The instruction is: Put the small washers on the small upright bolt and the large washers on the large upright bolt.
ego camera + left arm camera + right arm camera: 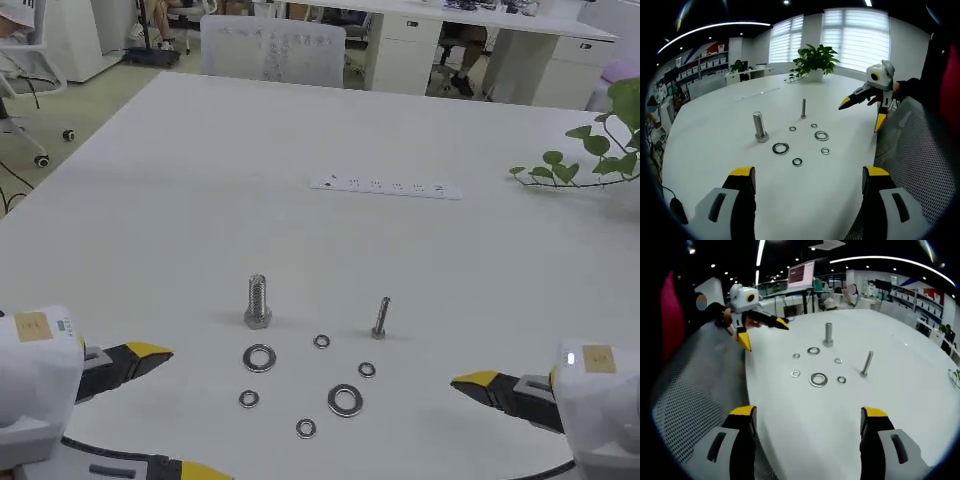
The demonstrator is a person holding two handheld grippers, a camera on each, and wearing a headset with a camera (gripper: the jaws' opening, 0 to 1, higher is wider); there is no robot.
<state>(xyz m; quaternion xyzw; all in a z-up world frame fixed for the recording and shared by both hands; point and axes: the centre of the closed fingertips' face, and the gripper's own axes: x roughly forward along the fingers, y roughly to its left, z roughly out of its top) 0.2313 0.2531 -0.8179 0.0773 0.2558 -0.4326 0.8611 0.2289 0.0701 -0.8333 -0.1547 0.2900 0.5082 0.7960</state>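
Left gripper (809,172) and right gripper (807,411): jaws spread, empty | Risk: flat silver steel washers (259,357) may slip from a pinch; slim silver upright bolt (381,318) could topple if nudged.

Near edge: washers (345,400) lie scattered, flat and low.
Standing obstacles: large bolt (257,302) and small bolt (381,318), upright, well apart, open gap between.
Beyond bolts: open table (200,180) up to the power strip (386,187).
Right edge: plant (600,150) sprigs overhang.
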